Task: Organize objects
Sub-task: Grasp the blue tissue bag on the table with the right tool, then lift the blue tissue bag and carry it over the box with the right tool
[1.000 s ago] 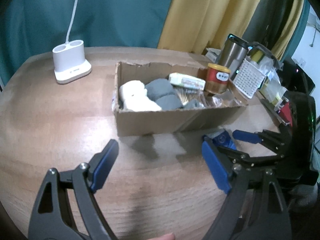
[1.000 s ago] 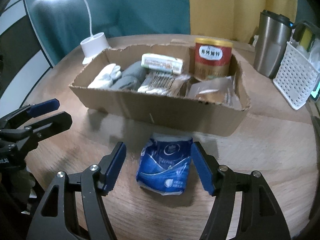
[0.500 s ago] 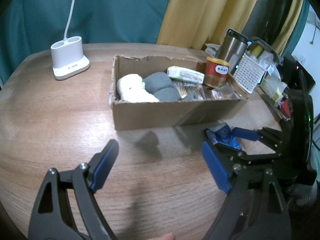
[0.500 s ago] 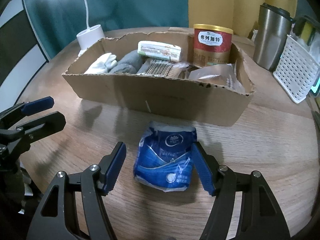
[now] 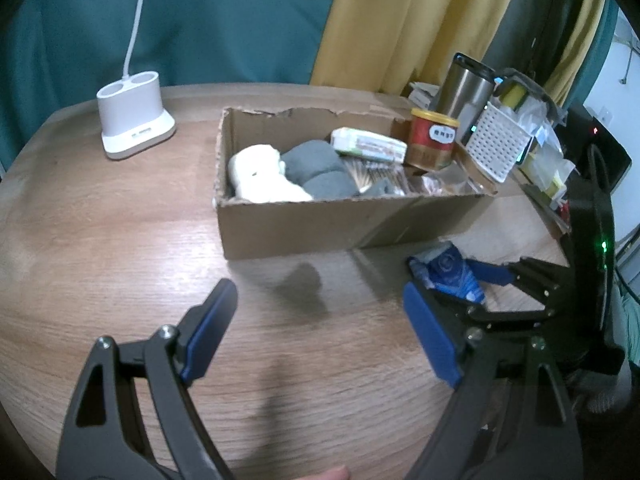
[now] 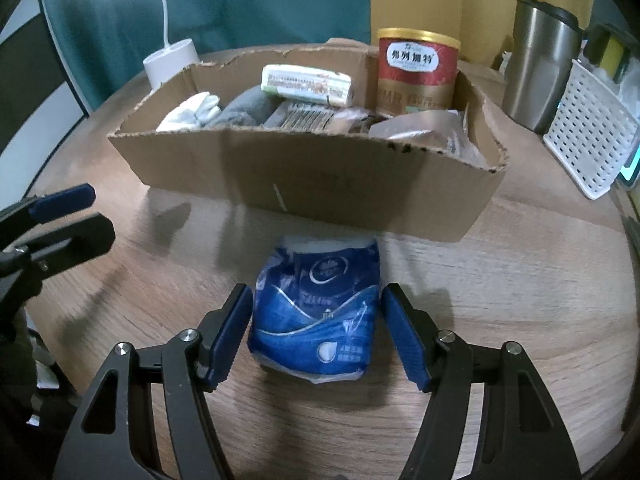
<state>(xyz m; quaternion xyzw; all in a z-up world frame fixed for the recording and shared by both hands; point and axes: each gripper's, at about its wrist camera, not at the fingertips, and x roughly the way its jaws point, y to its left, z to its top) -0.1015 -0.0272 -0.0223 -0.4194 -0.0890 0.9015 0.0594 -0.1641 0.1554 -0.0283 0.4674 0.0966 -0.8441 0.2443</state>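
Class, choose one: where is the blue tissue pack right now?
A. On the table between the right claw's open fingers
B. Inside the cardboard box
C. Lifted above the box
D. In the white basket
A: the blue tissue pack lies on the table in front of the cardboard box, with the right claw open around it.

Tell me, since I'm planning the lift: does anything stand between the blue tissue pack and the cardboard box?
Nothing lies between them. The blue tissue pack sits on bare table just in front of the cardboard box, with the right gripper open around it. Only the box's near wall must be cleared. The left gripper hovers open, off to the side.
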